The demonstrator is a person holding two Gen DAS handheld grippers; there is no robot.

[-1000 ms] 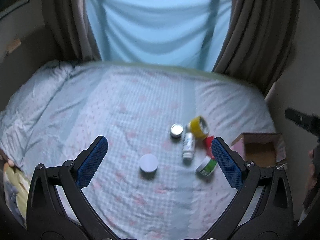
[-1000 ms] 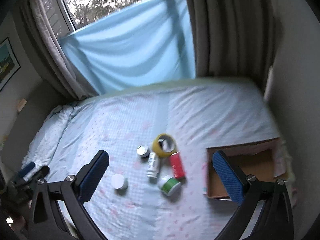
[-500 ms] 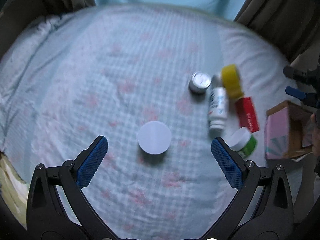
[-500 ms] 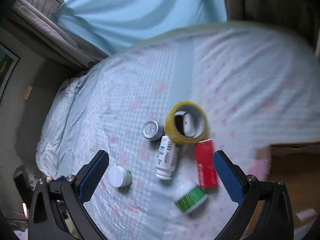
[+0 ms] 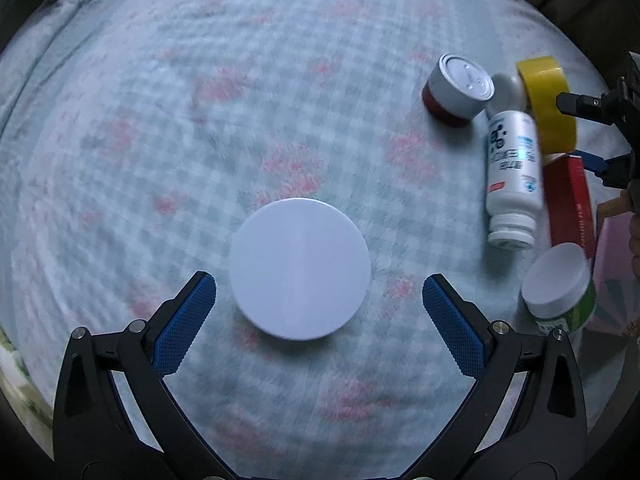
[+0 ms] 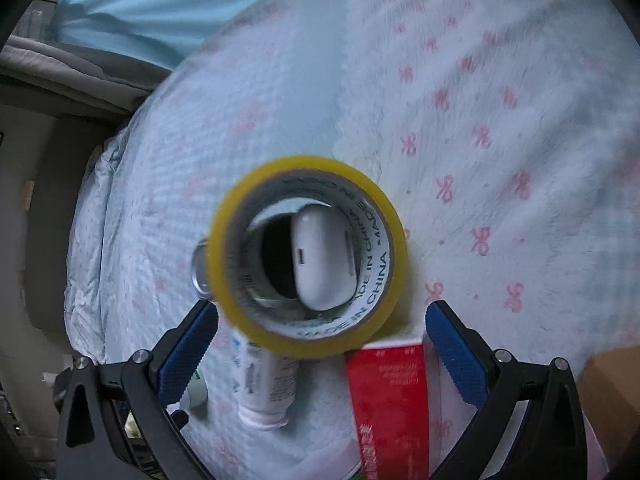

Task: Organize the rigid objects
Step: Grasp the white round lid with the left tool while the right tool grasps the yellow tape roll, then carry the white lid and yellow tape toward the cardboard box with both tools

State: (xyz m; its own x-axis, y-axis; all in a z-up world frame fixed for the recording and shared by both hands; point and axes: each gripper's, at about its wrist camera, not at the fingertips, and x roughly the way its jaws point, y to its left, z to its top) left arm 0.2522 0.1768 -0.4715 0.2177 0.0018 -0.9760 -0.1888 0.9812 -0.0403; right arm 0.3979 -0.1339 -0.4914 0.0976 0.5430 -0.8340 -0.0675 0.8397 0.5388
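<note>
My left gripper (image 5: 319, 294) is open just above a round white-lidded jar (image 5: 300, 268) on the bed; the jar sits between and slightly ahead of the blue pads. My right gripper (image 6: 322, 324) is open, close over a yellow tape roll (image 6: 306, 256) that stands tilted, with a small white case (image 6: 322, 256) seen through its hole. Beside them lie a white bottle (image 5: 511, 176), a red box (image 6: 386, 408), a silver-lidded tin (image 5: 460, 85) and a green-labelled white-lidded jar (image 5: 558, 286). The tape roll (image 5: 546, 102) also shows in the left wrist view.
All objects rest on a light blue checked bedsheet with pink bows (image 6: 500, 120). A cardboard box (image 6: 612, 396) stands at the bed's right edge. A blue curtain (image 6: 132, 4) hangs beyond the far side of the bed.
Both grippers have dropped down toward the bed. The left one closed in on the white-lidded jar, the right one on the yellow tape roll. Both stayed open.
</note>
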